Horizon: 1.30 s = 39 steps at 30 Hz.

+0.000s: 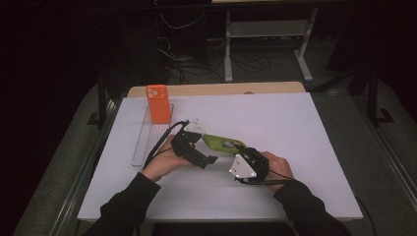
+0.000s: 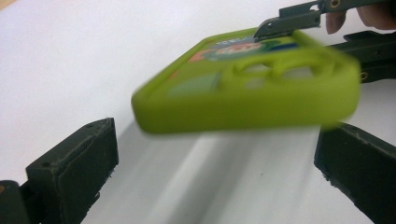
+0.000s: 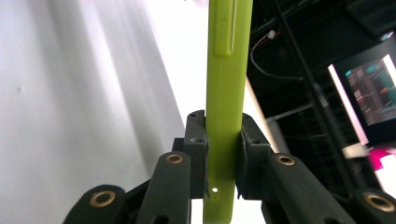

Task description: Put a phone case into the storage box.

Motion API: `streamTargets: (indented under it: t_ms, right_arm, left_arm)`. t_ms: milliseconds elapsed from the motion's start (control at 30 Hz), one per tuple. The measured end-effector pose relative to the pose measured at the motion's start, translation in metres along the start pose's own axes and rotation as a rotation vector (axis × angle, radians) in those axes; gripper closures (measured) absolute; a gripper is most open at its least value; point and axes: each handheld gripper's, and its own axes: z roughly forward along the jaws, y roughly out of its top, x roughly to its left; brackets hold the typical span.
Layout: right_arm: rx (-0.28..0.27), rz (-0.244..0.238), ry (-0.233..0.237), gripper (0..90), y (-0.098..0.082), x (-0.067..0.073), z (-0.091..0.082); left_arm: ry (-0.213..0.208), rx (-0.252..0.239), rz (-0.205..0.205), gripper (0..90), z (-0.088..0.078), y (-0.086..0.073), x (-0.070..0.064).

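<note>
Lime-green silicone, the phone case [image 1: 222,143] hangs above the white table [image 1: 305,147], near the middle of the board, and serves as the landmark here. The right gripper [image 1: 240,149] clamps 1 end of the case: in the right gripper view its 2 black pads press flat on both faces of the case [image 3: 226,93], which rises straight up between them, a side slot near its top. The left gripper [image 1: 209,147] sits at the opposite end of the case with its jaws spread wide; in the left gripper view the case [image 2: 247,88] floats between and beyond the 2 pads, touching neither, its camera cutout facing the lens and a printed card showing inside. The right gripper's jaw tips [image 2: 280,23] pinch the case's far edge there. Beyond the case, toward the far left of the table, an orange phone case [image 1: 158,103] stands upright on a clear tray [image 1: 147,142], well apart from the green one.
</note>
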Motion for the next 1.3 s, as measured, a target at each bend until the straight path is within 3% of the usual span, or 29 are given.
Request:
streamTargets:
  t_ms: [33,67,167,233,267,400,500,533,700,867,1033,1300]
  right_arm:
    - [0.0,0.0,0.0,75.7,0.0,0.0,0.0]
    - [-0.009,0.054,0.006,75.7,0.0,-0.001,0.0]
    - [-0.011,0.133,0.046,75.7,-0.002,-0.007,0.0]
    - [-0.012,0.221,0.084,75.7,-0.003,-0.013,0.0]
    - [-0.012,0.221,0.084,75.7,-0.003,-0.013,0.0]
    - [-0.01,0.36,0.13,75.7,-0.006,-0.019,0.002]
    - [-0.01,0.444,0.17,75.7,-0.008,-0.024,0.003]
    - [-0.016,0.452,0.176,75.7,-0.01,-0.025,0.004]
    - [-0.03,0.603,0.24,75.7,-0.014,-0.031,0.004]
    - [-0.054,0.705,0.288,75.7,-0.02,-0.039,0.006]
    - [-0.078,0.886,0.365,75.7,-0.026,-0.045,0.008]
    - [-0.072,0.898,0.373,75.7,-0.026,-0.044,0.009]
  left_arm:
    - [0.001,-0.003,-0.019,0.0,0.0,0.0,0.0]
    - [-0.001,-0.003,-0.032,0.0,0.0,-0.001,-0.001]
    - [-0.004,-0.019,-0.059,0.0,0.001,-0.001,-0.001]
    - [-0.003,-0.027,-0.059,0.0,0.002,-0.001,-0.001]
    - [-0.002,-0.027,-0.06,0.0,0.002,-0.001,-0.001]
    - [0.01,-0.012,-0.005,0.0,0.0,0.0,0.003]
    - [0.019,-0.03,-0.041,0.0,0.0,-0.001,0.002]
    - [0.017,-0.031,-0.044,0.0,0.0,-0.001,0.002]
    - [0.02,-0.029,-0.06,0.0,0.0,-0.001,0.003]
    - [0.021,-0.042,-0.075,0.0,0.0,-0.001,0.003]
    - [0.031,-0.065,-0.103,0.0,-0.001,-0.001,0.005]
    - [0.01,-0.146,-0.178,0.0,-0.003,0.005,0.011]
